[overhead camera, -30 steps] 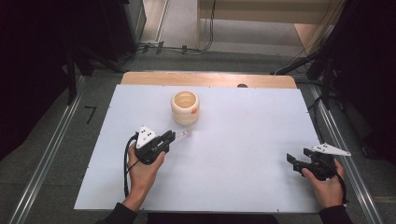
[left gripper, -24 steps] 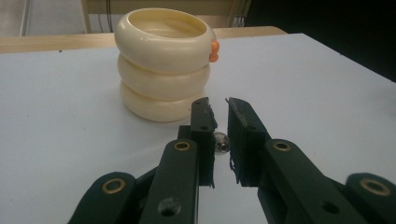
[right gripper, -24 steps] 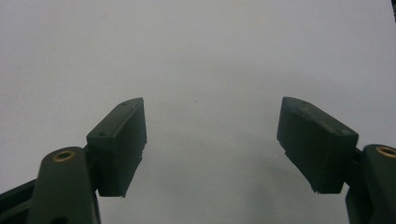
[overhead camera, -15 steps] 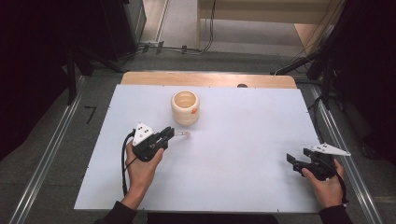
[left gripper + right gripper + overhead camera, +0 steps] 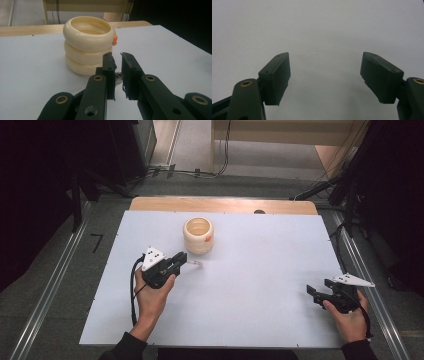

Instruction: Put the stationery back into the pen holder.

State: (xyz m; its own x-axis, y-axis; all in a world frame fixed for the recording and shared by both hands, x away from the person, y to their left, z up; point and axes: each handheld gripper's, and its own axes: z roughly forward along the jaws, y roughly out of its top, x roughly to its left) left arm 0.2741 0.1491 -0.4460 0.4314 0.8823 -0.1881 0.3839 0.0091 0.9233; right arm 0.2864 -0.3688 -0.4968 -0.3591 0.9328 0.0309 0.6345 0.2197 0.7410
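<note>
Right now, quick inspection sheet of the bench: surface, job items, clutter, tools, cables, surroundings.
Surface: white board on a wooden table, flat, no spills seen.
Job items: cream ribbed cup, upright, orange mark on its side; small shiny piece on the board just beyond the left tool's tips.
Clutter: nothing seen.
Tools: left tool jaws nearly together, whether they pinch the piece is unclear; right tool open over bare board, holding nothing.
Cables: black cable loops from the left tool beside the wrist; more cables on the floor behind the table.
Surroundings: dark stands left and right, grey floor, rails along both sides.
</note>
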